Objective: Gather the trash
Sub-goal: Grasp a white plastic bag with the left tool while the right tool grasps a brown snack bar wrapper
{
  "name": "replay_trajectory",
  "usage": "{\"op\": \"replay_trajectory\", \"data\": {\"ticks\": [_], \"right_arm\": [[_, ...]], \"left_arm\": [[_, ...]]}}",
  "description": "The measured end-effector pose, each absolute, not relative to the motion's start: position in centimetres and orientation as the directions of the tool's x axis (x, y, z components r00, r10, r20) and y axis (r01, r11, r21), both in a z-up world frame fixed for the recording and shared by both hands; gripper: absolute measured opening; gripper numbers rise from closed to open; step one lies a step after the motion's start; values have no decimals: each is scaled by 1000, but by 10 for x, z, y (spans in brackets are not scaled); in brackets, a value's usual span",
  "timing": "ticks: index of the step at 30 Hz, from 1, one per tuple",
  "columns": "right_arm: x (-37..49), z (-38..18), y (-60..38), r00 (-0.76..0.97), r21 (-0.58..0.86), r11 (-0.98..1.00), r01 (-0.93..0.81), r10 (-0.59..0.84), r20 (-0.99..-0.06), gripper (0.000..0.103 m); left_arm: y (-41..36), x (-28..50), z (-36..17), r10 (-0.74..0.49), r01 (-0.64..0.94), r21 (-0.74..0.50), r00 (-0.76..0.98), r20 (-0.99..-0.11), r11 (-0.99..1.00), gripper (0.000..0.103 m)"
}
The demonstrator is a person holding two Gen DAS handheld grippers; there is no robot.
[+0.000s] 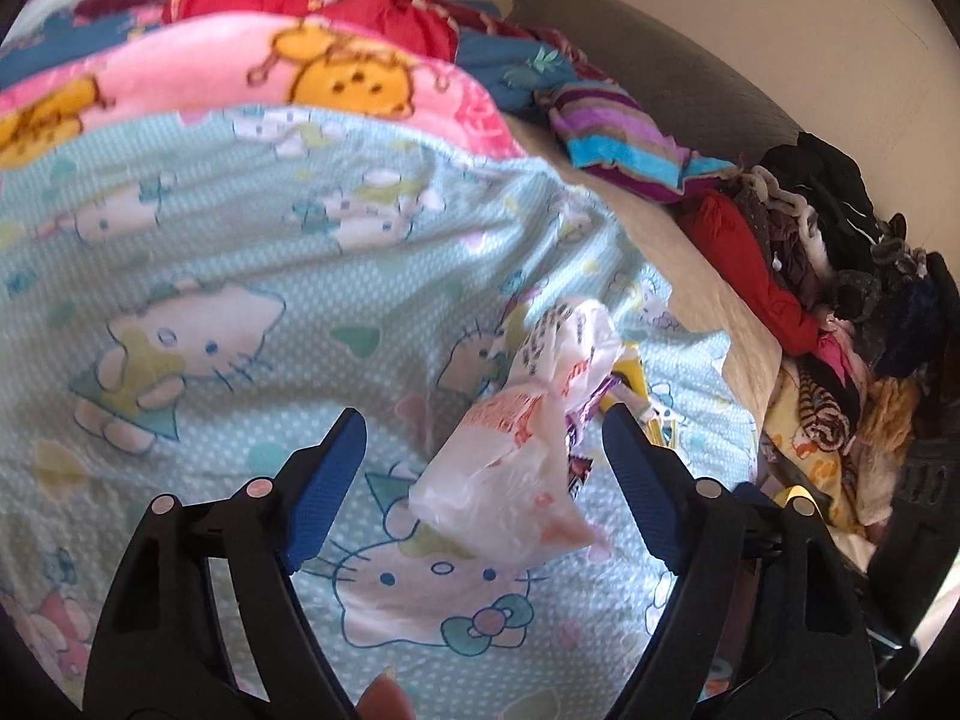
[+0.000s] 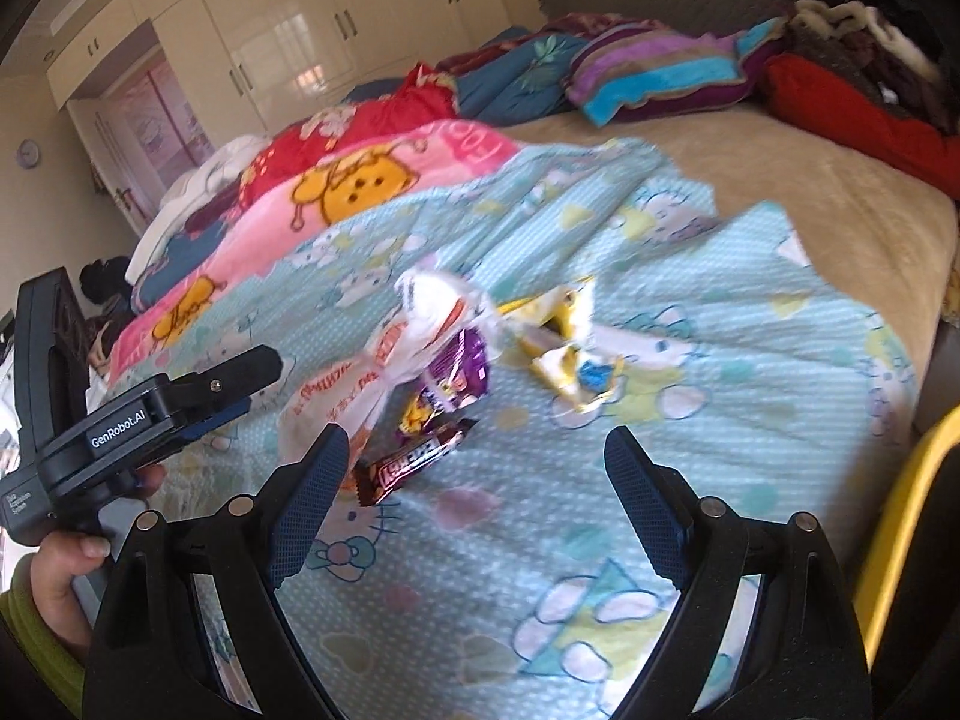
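Note:
A crumpled white plastic wrapper with orange print (image 1: 522, 432) (image 2: 384, 372) lies on a pale blue cartoon-cat bedsheet (image 1: 210, 276) (image 2: 750, 396). Beside it lie a purple wrapper (image 2: 459, 369), a dark brown candy bar wrapper (image 2: 408, 465) and a crumpled yellow and white wrapper (image 2: 567, 348) (image 1: 630, 369). My left gripper (image 1: 483, 429) is open, its jaws either side of the white wrapper; it also shows at the left of the right wrist view (image 2: 240, 387). My right gripper (image 2: 477, 450) is open and empty, just short of the candy bar wrapper.
Folded blankets, pink (image 2: 336, 192) and red (image 2: 360, 126), are stacked along the left. A striped pillow (image 2: 654, 84) and a heap of clothes (image 1: 840, 276) lie at the bed's head and right. A yellow object (image 2: 900, 522) stands at the right edge. White wardrobes (image 2: 288, 18) line the far wall.

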State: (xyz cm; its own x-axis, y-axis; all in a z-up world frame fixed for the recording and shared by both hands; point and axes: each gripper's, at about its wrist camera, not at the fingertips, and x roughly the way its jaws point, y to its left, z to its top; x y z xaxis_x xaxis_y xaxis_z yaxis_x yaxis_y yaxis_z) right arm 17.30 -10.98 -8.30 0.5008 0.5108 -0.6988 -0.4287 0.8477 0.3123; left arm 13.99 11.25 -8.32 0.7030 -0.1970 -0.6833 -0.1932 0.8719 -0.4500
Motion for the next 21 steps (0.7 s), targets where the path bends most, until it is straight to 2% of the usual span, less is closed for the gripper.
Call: {"op": "replay_trajectory", "data": {"ticks": [8,13,19,21], "right_arm": [[187,-107,-85,421,323,832,-451,517,-745,70],[194,-119,-77,386,344,825,-448,526,-758,63],[205,-134,-69,324,402,812,-424,550,-770,55],[206,-136,-67,309,416,804,-424,560,-769,47]], "left_arm": [[121,149,-111,-296,-194,-536,659,-692,821,59],[127,152,-119,-366,-173,-607,660,-656,775,38],[126,152,-118,-372,-155,-604,662,-651,782,31],[127,152,-119,-368,-160,-603,663,-652,782,30]]}}
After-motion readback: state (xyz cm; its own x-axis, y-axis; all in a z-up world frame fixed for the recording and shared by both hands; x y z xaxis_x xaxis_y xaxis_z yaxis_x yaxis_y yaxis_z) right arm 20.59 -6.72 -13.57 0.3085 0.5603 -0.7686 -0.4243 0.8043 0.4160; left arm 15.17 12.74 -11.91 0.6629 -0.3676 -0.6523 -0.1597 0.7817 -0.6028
